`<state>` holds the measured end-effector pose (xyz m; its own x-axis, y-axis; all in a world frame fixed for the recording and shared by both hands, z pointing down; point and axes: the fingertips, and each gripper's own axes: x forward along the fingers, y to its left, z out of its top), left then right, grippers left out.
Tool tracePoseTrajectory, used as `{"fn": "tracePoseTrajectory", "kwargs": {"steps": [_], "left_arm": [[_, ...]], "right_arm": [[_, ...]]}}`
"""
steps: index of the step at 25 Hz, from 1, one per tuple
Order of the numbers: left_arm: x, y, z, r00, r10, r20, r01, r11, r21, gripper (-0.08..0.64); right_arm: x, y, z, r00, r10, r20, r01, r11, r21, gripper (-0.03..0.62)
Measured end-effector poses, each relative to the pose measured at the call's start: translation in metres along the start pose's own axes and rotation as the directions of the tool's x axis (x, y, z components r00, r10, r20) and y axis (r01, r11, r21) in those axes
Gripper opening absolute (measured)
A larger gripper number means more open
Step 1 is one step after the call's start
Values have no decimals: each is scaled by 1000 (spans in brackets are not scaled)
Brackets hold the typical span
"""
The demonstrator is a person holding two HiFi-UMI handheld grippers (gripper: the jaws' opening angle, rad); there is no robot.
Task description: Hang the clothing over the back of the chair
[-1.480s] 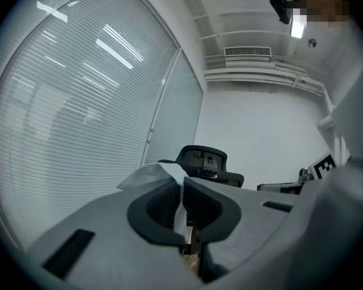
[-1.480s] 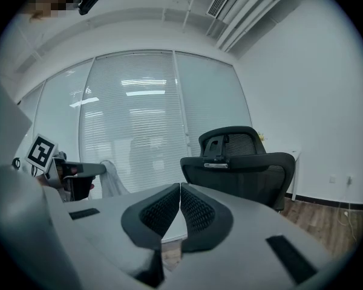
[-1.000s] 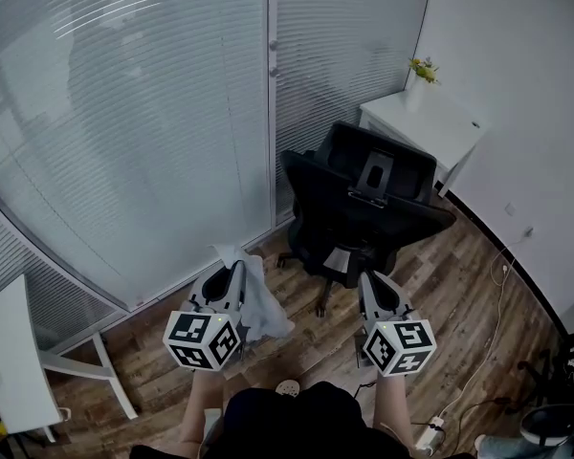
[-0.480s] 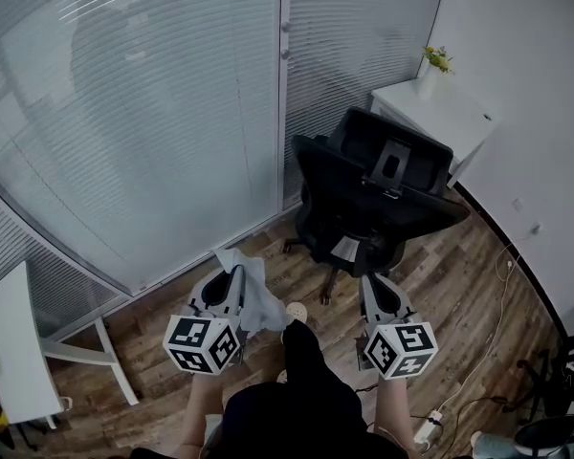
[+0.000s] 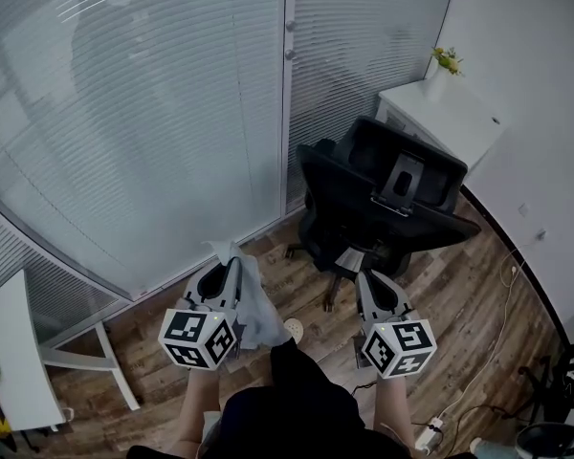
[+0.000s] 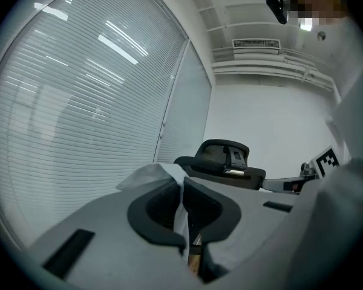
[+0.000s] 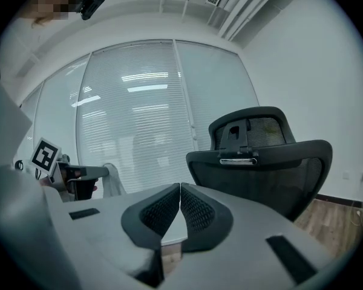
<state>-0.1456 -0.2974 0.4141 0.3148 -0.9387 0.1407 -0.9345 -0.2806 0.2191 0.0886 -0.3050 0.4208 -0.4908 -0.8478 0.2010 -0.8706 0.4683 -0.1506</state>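
Observation:
A pale grey garment (image 5: 255, 304) hangs from my left gripper (image 5: 231, 268), whose jaws are shut on it. In the left gripper view the cloth (image 6: 146, 175) bunches over the left jaw and runs down between the closed pads of my left gripper (image 6: 183, 180). My right gripper (image 5: 364, 277) is level with the left one. In its own view the right gripper (image 7: 180, 186) is shut, tips touching, with no cloth seen in it. The black mesh office chair (image 5: 383, 194) stands ahead of both grippers with its back (image 7: 260, 162) turned towards me, an arm's length off.
A glass wall with blinds (image 5: 153, 113) runs along the left and far side. A white desk (image 5: 450, 122) with a small plant (image 5: 447, 60) stands behind the chair. Another white table (image 5: 14, 352) is at the near left. Cables and a power strip (image 5: 430, 435) lie on the wood floor at right.
Both grippers have moved forward towards the chair, the garment still in the left one. The person's leg has stepped forward between them. The chair now looks nearer.

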Motion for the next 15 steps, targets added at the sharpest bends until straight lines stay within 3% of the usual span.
{"fn": "tracePoseTrajectory", "kwargs": {"steps": [4,15], "left_arm": [[36,15,8,1000,1,-5,-1,1000,3,18],[146,59,64,1000,-19,18,18,998,61,18]], "right_arm": [[42,-3,9,999,36,-10,-36,999,-10,29],[143,-19,75,993,92,79,-90,996,-27,28]]}}
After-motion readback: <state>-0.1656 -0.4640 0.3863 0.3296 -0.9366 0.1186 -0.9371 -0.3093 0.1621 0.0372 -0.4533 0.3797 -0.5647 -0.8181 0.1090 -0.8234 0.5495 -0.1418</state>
